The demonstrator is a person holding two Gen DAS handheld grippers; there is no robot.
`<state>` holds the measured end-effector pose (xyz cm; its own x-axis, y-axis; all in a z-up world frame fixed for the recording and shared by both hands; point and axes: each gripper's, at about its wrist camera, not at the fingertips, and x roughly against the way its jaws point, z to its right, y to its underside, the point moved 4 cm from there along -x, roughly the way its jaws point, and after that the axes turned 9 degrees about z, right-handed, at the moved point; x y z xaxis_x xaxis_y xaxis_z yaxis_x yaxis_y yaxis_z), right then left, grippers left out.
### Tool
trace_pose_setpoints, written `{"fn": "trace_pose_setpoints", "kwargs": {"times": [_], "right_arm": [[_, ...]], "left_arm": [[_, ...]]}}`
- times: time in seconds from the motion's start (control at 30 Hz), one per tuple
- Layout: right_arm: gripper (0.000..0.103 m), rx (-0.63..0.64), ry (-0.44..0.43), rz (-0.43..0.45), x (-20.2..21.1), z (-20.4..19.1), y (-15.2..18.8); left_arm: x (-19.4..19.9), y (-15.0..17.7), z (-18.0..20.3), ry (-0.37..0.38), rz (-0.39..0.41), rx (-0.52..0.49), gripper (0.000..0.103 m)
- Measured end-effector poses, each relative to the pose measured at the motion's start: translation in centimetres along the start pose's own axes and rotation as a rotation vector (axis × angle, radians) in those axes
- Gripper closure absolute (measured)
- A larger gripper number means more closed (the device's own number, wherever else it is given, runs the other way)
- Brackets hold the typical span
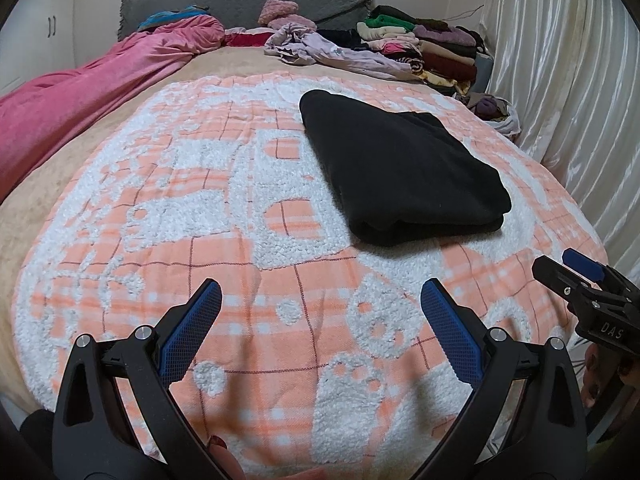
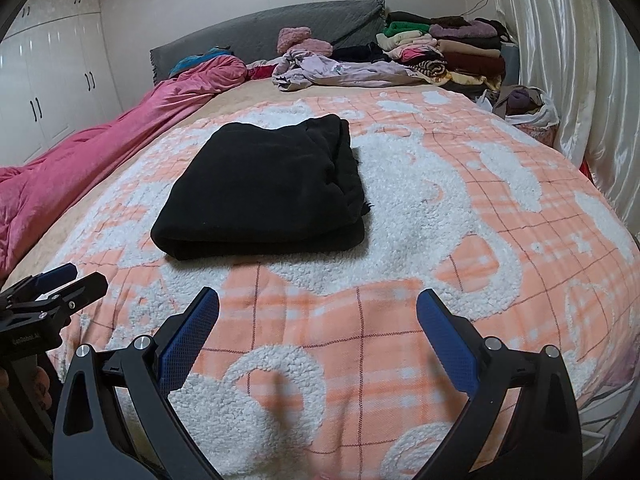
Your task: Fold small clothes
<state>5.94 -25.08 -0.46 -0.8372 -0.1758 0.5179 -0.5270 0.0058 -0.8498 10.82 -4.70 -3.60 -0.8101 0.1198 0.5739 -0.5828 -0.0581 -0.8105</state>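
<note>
black garment (image 2: 260, 188) frayed edge, right view only

Both fisheye views sit low over the near end of the bed (image 1: 120, 208), facing along it toward the headboard (image 1: 240, 4) at 12 o'clock. The left view has the black garment (image 1: 400, 168) near, at 1 o'clock; the right view has it at 11 o'clock. Both share garment, blanket, headboard and clothes pile (image 2: 440, 52). Each catches the other tool at its edge.
</note>
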Motion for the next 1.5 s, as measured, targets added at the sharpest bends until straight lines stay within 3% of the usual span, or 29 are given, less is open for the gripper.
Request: {"fn": "trace_pose_setpoints", "kwargs": {"times": [1.5], "right_arm": [[0.004, 0.005, 0.008, 0.009, 0.57, 0.03, -0.74]], "left_arm": [[0.53, -0.27, -0.56, -0.041, 0.0, -0.017, 0.01]]}}
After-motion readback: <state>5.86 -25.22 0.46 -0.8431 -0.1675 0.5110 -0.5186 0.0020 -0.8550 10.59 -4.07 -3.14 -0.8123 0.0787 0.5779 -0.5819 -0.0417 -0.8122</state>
